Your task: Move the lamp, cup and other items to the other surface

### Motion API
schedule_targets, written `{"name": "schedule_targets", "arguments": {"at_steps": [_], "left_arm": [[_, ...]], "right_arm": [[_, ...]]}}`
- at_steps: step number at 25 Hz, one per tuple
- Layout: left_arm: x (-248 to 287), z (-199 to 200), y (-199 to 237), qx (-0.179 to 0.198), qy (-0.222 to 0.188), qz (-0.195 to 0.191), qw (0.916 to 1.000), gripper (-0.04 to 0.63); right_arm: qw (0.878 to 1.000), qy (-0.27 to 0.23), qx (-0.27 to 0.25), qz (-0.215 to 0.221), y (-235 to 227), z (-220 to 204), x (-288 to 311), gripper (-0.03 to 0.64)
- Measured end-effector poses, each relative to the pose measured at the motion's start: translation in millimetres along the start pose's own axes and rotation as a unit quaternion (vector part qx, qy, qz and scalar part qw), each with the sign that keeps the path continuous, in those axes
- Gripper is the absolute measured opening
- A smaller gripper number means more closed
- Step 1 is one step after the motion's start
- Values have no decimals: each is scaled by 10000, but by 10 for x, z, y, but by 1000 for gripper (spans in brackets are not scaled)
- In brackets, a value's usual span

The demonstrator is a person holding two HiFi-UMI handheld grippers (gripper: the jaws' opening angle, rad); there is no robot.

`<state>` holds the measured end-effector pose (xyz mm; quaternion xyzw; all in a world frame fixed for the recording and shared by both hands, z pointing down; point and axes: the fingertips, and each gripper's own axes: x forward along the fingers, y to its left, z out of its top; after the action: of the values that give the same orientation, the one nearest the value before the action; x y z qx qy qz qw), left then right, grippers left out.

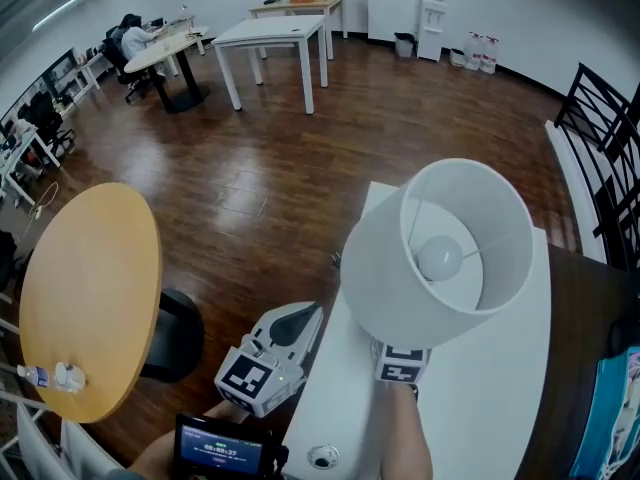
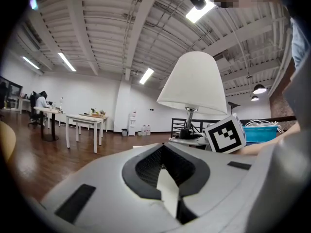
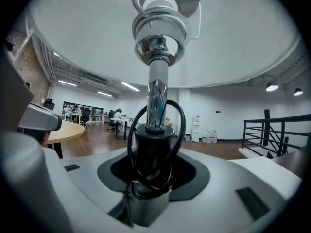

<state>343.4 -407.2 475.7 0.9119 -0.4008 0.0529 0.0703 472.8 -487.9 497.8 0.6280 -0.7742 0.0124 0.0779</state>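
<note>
Right gripper [image 3: 148, 181]: clenched on the lamp [image 3: 156, 96], jaws pressed against the dark lower section of the stem, low down near the foot.
Lamp against the gripper: it stands straight up out of the jaws. The chrome stem rises from the grip and the socket sits directly overhead.
Shade [image 1: 440, 258]: white and wide, and it blocks the gripper's jaws in the head view. Only the marker cube [image 1: 402, 363] and the person's forearm show beneath its rim.
Bulb [image 1: 440, 260]: round and white, seen down through the shade's top opening.
Cord [image 3: 180, 125]: black, looped around the stem and gathered down into the grip.
Lamp's place: over the near end of the white table [image 1: 480, 408]. I can't tell whether the foot is clear of the top.
Left gripper [image 1: 303, 315]: jaws brought together with nothing between them, hanging at the white table's left edge.
Lamp from the left gripper view: upright, ahead and to the right, apart from the left gripper's jaws.
Round wooden table [image 1: 90, 298]: well off to the left across the dark floor, with a small bottle [image 1: 50, 376] lying near its close edge.
</note>
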Motion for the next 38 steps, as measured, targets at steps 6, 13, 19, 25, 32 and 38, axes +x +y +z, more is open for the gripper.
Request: {"name": "schedule_targets", "arguments": {"at_steps": [6,13,19,25,32,38], "left_arm": [[-383,219,213,62,-156,456,9988,6],[-1055,289,631,194,-405,1100,9929,6],[-1747,348,1086,220,-546,1752,9828,6],[-2580,305,1541,126,-596,2280,9717,6],[-3690,275,2128,-15,-655,3082,9491,6],[-4707,114,2588,-88,-793,3779,9224,6]], "right_arm": [[9989,-52,-49,471,495,285,23,173],[9933,-90,-296,1114,1346,548,-31,173],[9841,-97,-410,1723,2220,826,-39,173],[9706,-187,-571,2329,3306,1011,-77,173],[9474,-215,-673,3121,4674,1179,-172,173],[9204,-253,-714,3837,5918,1244,-322,173]]}}
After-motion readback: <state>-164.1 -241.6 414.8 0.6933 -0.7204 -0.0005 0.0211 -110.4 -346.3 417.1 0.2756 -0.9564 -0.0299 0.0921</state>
